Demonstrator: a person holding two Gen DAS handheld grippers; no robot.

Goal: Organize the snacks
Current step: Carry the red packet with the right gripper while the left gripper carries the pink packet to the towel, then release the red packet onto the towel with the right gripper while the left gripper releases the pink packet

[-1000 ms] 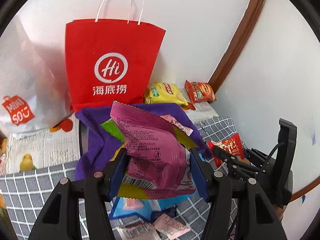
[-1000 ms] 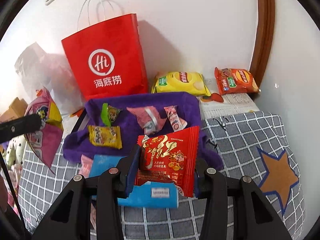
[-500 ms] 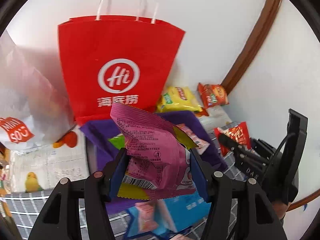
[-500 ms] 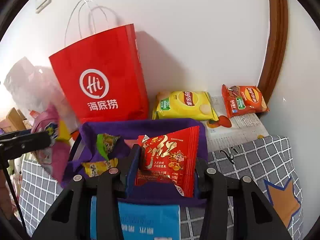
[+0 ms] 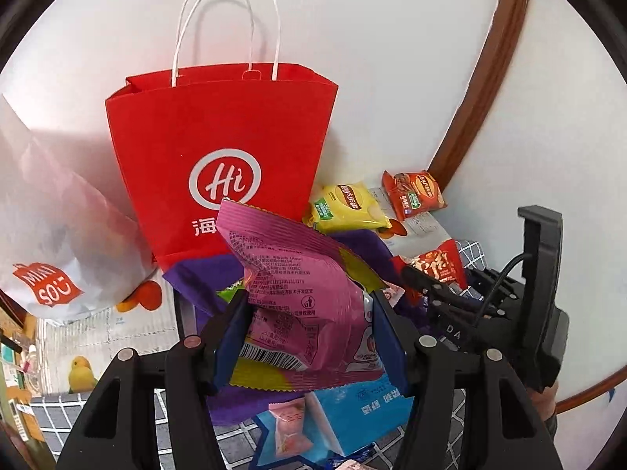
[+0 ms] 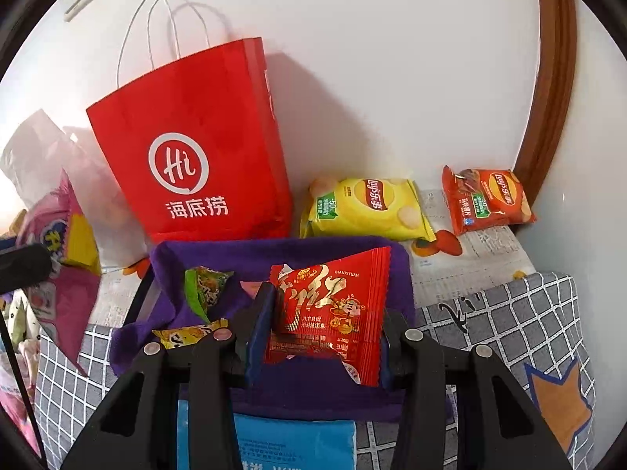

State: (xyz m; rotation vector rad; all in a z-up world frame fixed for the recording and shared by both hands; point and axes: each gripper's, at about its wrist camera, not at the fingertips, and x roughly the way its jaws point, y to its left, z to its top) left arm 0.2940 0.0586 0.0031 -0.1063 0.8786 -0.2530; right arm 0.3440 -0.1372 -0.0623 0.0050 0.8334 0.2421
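Observation:
My left gripper (image 5: pixel 309 333) is shut on a pink snack packet (image 5: pixel 298 297), held up in front of the red paper bag (image 5: pixel 219 149). My right gripper (image 6: pixel 325 337) is shut on a red snack packet (image 6: pixel 333 309), held over the purple cloth basket (image 6: pixel 282 246). The basket holds a green packet (image 6: pixel 205 286) and a yellow packet (image 6: pixel 188 333). The right gripper with its red packet (image 5: pixel 435 266) shows at the right of the left wrist view. The pink packet (image 6: pixel 58 258) shows at the left of the right wrist view.
A yellow chip bag (image 6: pixel 368 207) and an orange chip bag (image 6: pixel 486 199) lie by the wall. A white plastic bag (image 5: pixel 51 235) stands left of the red bag. A blue pack (image 5: pixel 352 415) and a small pink candy (image 5: pixel 290 427) lie on the checked cloth (image 6: pixel 509 313).
Both grippers have risen and moved toward the red bag, each keeping its packet. The red bag looks larger and nearer, and the right gripper now hangs over the basket.

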